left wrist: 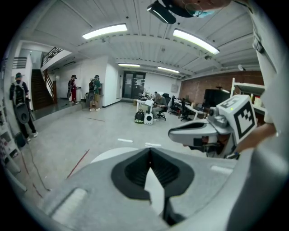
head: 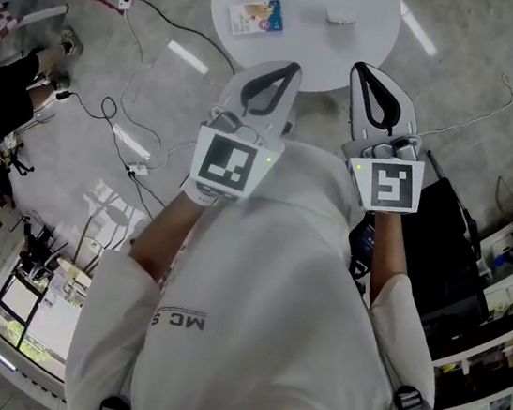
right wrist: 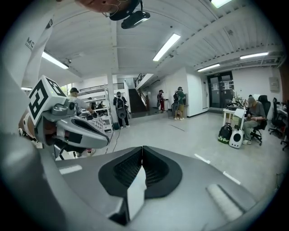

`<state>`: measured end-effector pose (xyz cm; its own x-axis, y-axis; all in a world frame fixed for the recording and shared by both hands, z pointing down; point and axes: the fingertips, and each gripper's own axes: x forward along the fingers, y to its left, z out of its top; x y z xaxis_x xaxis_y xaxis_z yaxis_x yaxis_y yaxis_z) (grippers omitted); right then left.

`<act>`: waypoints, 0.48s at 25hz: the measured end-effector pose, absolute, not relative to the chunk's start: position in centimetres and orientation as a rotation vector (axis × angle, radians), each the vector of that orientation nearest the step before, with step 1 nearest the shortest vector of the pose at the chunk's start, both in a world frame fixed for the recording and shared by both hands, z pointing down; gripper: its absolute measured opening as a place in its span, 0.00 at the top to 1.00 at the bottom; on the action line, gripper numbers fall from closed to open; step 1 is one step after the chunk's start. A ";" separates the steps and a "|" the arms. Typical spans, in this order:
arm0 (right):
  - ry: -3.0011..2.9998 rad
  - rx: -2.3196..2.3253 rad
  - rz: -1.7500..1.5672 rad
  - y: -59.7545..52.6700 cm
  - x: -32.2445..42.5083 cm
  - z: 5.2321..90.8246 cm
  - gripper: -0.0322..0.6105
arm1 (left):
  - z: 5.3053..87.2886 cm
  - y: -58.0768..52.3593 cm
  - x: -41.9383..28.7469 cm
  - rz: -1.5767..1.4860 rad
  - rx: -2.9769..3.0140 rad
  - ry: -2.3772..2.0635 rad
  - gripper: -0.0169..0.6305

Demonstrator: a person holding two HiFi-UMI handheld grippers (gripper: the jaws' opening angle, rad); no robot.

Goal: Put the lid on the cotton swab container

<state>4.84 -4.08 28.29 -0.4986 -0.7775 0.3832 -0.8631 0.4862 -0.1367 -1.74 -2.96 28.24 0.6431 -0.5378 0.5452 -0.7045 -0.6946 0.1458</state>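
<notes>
A round white table (head: pixel 364 49) stands ahead of me in the head view. On it lie a blue-and-white packet (head: pixel 256 16) and a small white object (head: pixel 340 16); I cannot tell which is the container or the lid. My left gripper (head: pixel 292 66) and right gripper (head: pixel 359 68) are held close to my chest, short of the table's near edge, side by side. Both are shut with nothing between the jaws. The left gripper view shows its own closed tips (left wrist: pixel 150 150) and the table's rim (left wrist: pixel 106 156) beyond. The right gripper (right wrist: pixel 142 149) points out over the room.
Cables and a power strip (head: pixel 135 169) trail over the grey floor at the left. A black case (head: pixel 446 236) and shelves (head: pixel 512 273) stand at my right. Several people (right wrist: pixel 119 108) stand far off in the hall.
</notes>
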 end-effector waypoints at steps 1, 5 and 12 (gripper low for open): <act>-2.461 1.391 0.457 -4.5 4.7 28.7 0.95 | 28.8 -3.3 -1.9 0.674 2.507 -0.989 0.97; -2.453 1.375 0.498 -5.8 4.3 30.4 0.95 | 30.6 -4.5 -2.2 0.680 2.482 -0.988 0.97; -2.429 1.349 0.503 -7.6 4.2 33.4 0.95 | 33.0 -6.4 -2.0 0.652 2.455 -1.006 0.97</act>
<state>4.25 -7.57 33.40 -0.5052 -0.7455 0.4348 -0.8569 0.4933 -0.1498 -2.03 -6.36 33.03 0.6307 -0.5396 0.5577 -0.7295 -0.6574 0.1890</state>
